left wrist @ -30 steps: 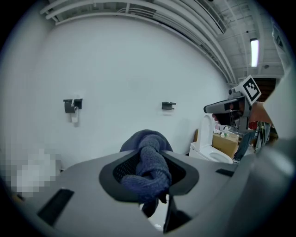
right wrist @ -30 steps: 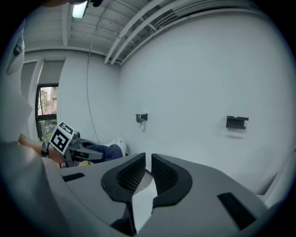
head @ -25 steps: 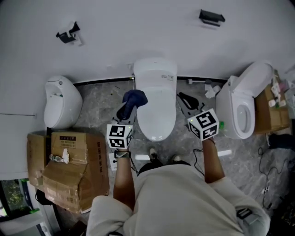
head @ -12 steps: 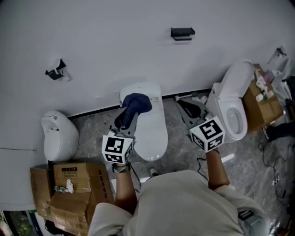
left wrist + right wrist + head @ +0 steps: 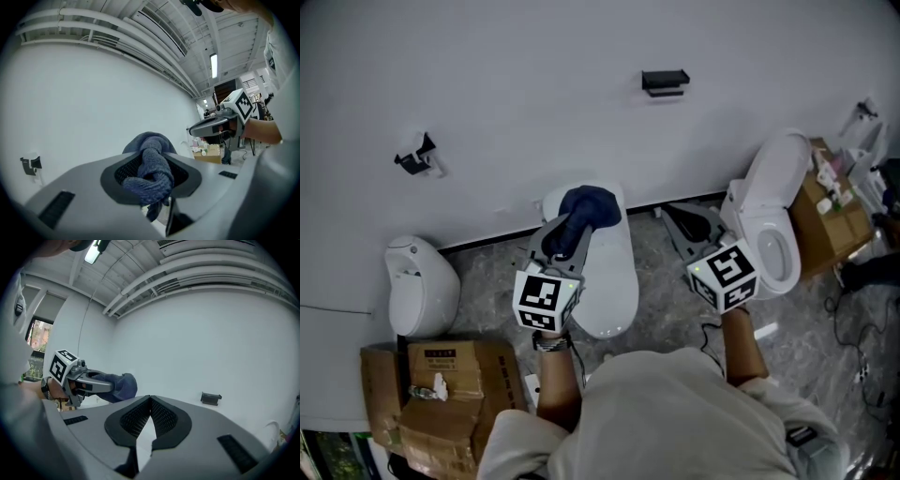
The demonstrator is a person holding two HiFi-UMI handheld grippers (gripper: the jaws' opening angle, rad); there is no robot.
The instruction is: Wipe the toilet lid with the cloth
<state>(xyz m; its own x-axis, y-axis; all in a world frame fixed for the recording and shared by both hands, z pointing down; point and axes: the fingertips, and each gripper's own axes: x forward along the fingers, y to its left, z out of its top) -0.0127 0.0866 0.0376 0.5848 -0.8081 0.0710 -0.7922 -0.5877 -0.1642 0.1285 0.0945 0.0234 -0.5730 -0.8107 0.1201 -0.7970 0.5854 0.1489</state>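
Left gripper (image 5: 562,236): clamped on blue cloth (image 5: 591,204), over toilet lid (image 5: 609,281), 12 o'clock end. Right gripper (image 5: 682,223), 2 o'clock of lid: jaws just closed, empty.

Person wears a cream short-sleeved shirt (image 5: 675,412). A dark wristband (image 5: 549,343) sits just beyond the shirt's left sleeve. Left gripper (image 5: 150,174) and right gripper (image 5: 150,400) have grey moulded shells and black ribbed pads (image 5: 133,420). Farther out from the shirt, left cube (image 5: 546,298) and right cube (image 5: 724,275) are white with black square markers.

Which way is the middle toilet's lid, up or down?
Down: the lid lies flat with no bowl showing, unlike the open right toilet.
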